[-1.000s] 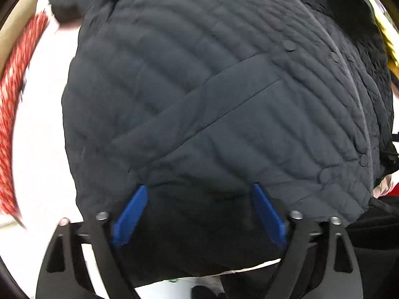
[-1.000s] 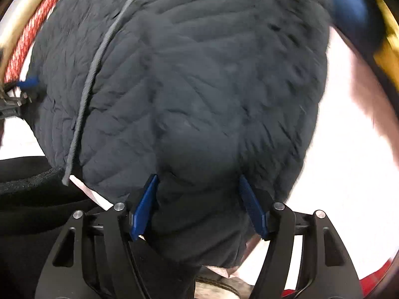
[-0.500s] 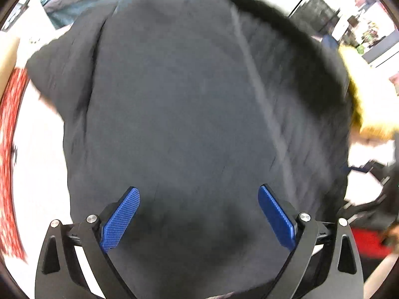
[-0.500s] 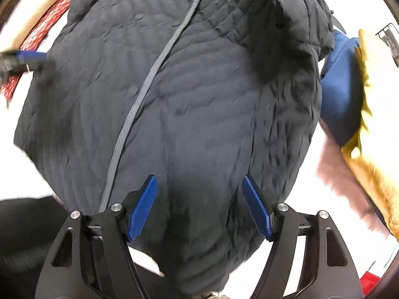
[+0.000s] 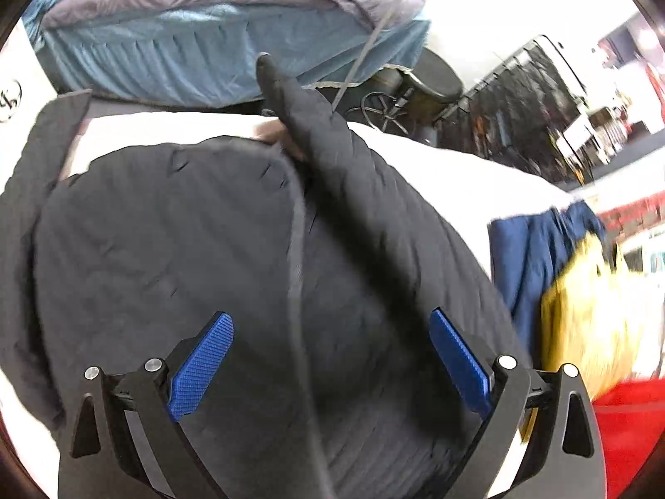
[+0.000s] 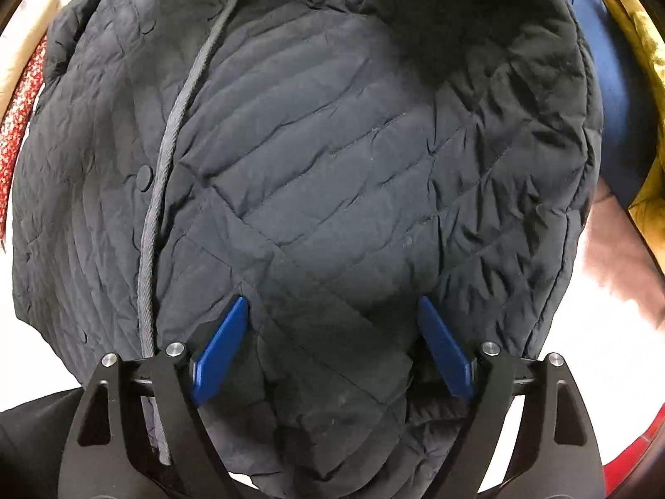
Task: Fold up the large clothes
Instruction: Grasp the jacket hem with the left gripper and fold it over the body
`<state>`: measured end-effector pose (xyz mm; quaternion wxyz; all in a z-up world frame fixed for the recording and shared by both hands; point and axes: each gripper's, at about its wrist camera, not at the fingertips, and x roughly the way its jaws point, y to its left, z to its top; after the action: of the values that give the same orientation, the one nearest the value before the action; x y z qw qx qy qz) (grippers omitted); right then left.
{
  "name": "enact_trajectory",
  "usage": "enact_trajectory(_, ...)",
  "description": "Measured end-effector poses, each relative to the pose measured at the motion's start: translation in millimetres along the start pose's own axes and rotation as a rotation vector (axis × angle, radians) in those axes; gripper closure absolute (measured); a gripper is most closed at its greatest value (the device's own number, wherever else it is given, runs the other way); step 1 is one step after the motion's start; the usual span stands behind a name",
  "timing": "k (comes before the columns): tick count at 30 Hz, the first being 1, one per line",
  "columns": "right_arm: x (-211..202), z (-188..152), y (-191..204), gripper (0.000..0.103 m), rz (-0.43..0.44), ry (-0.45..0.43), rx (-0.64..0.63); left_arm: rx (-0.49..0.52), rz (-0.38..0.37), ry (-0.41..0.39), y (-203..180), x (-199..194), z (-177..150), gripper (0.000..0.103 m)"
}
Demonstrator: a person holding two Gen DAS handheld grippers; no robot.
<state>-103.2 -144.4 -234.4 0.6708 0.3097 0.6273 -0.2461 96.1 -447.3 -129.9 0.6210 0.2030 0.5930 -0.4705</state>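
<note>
A dark navy quilted jacket lies spread on a white table, its grey zipper line running down the middle. It fills the right wrist view too, with a snap button and grey zipper at the left. My left gripper is open, its blue pads wide apart over the jacket's near part. My right gripper is open too, its blue pads on either side of a bulge of jacket fabric. A sleeve lies diagonally across the jacket's top.
A navy and yellow garment lies on the table to the right of the jacket, also in the right wrist view. A blue-covered bed with a grey duvet stands behind the table. Red patterned cloth is at the left edge.
Both grippers have pulled back and tilted up from the jacket, with jaws a little wider. The left view now shows the table's far side, the bed and the room.
</note>
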Motion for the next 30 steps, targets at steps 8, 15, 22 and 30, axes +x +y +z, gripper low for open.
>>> enact_trajectory(8,38.2,-14.2,16.8,0.011,-0.005,-0.011,-0.024,-0.028,-0.051,0.083,-33.9,47.2,45.0,0.049)
enact_trajectory(15,41.7,-30.2,36.9,0.011,0.022,-0.002,-0.040,0.202,-0.091,-0.075,-82.2,-11.9,31.0,0.089)
enact_trajectory(22,35.8,-25.2,29.8,0.011,0.005,0.003,-0.046,0.265,-0.142,-0.266,-66.3,-112.6,-33.0,0.091)
enact_trajectory(30,9.3,-39.2,44.6,0.011,-0.021,-0.027,-0.093,0.141,0.073,-0.314,20.2,-130.1,-178.3,0.091)
